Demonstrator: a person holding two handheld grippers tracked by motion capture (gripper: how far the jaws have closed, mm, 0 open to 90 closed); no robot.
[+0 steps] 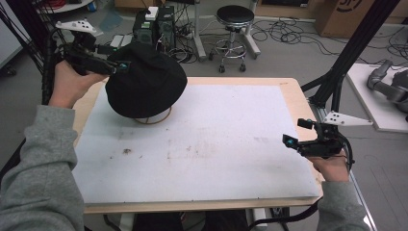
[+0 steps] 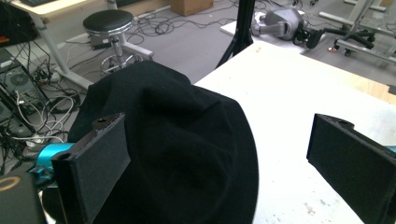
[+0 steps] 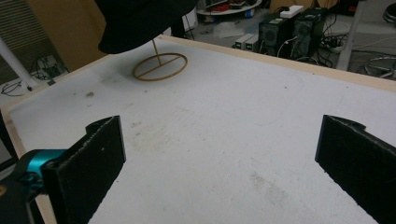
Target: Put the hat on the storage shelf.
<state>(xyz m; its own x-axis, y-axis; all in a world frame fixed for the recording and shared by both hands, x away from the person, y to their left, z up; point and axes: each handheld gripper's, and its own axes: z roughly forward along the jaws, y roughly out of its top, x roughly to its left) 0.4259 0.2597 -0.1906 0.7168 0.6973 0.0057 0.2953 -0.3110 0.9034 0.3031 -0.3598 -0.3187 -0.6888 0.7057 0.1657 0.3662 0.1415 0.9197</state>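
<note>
A hat (image 1: 146,79) sits on a stand (image 1: 153,117) at the table's (image 1: 202,144) far left part, the stand's ring base flat on the surface. The left gripper (image 1: 120,66) is at the hat's left side, seemingly just beside it. The right gripper (image 1: 290,141) hangs over the near right edge, well apart from the hat. A stool (image 1: 235,19) stands on the floor behind the table.

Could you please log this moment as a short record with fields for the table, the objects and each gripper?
surface: white mat on a wooden table
object: black hat sitting on a wooden stand with a ring base
left gripper: open, at the hat's far-left side, hat between its jaws
right gripper: open, holding nothing, above the table's right edge
floor beyond: black stool, cables
</note>
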